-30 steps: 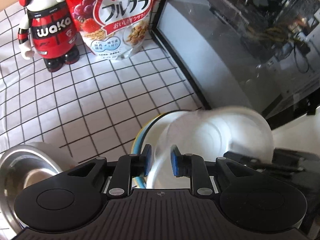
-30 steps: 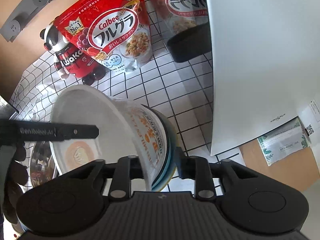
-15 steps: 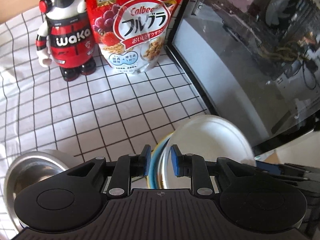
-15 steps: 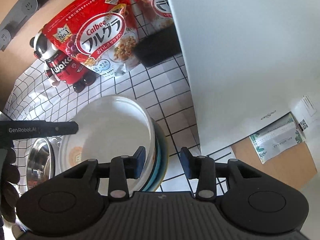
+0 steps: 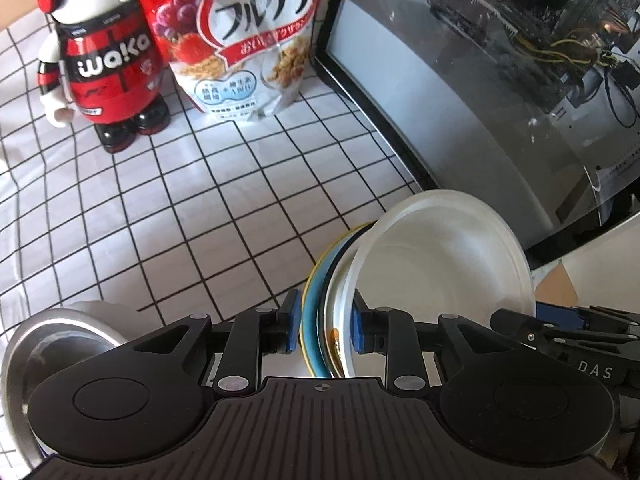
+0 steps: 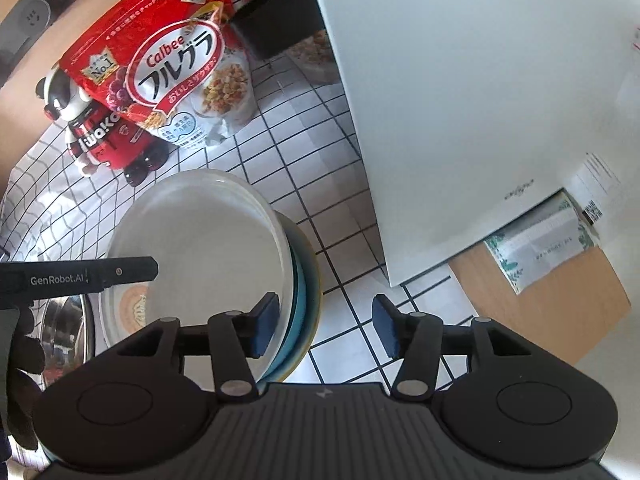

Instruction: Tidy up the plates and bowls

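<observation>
The round white paper bowl (image 6: 200,232) sits nested on a blue and yellow-rimmed dish stack (image 6: 306,280) on the white grid-checked tablecloth (image 5: 168,216), near its edge by the white computer case (image 6: 460,100). The left gripper (image 5: 325,322) jaws have just been opening, narrowly astride the stack's rims. The right gripper (image 6: 325,330), also just opening, stands wide, bowl rim between, pads clear
</observation>
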Action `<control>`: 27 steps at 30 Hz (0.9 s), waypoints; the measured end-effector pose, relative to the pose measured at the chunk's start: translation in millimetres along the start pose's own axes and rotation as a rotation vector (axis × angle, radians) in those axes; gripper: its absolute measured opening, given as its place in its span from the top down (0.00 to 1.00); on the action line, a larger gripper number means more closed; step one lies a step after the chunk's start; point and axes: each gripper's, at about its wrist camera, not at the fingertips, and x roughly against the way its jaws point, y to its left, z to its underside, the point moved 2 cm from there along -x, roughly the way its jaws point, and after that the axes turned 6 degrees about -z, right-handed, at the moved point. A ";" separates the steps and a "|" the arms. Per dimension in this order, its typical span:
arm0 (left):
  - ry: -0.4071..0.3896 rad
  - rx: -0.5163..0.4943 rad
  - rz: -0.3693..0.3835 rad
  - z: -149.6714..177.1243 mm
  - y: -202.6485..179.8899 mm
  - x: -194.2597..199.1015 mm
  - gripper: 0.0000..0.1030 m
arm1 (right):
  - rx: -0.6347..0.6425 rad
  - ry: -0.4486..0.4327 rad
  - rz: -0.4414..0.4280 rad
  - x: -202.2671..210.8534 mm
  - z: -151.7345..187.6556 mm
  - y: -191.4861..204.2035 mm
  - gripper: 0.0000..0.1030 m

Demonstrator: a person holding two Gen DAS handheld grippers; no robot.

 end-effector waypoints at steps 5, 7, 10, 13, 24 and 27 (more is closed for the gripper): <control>0.022 -0.002 0.053 0.2 9.7 -12.3 0.70 | -0.040 0.009 -0.006 -7.2 11.1 6.9 0.49; 0.033 -0.002 0.077 -1.2 14.4 -18.0 0.69 | -0.085 0.016 -0.037 -11.7 15.9 8.7 0.49; 0.058 -0.024 0.102 -6.0 17.3 -30.1 0.68 | -0.184 0.019 -0.068 -18.8 20.8 8.3 0.49; 0.102 -0.065 0.123 -10.7 13.2 -46.9 0.69 | -0.241 0.001 -0.028 -25.6 24.7 9.0 0.49; 0.130 -0.087 0.222 -30.3 3.7 -69.0 0.66 | -0.138 -0.023 -0.078 -51.6 17.9 20.6 0.36; 0.135 -0.127 0.233 -33.1 1.7 -70.1 0.66 | -0.140 -0.014 -0.105 -52.5 16.5 19.1 0.34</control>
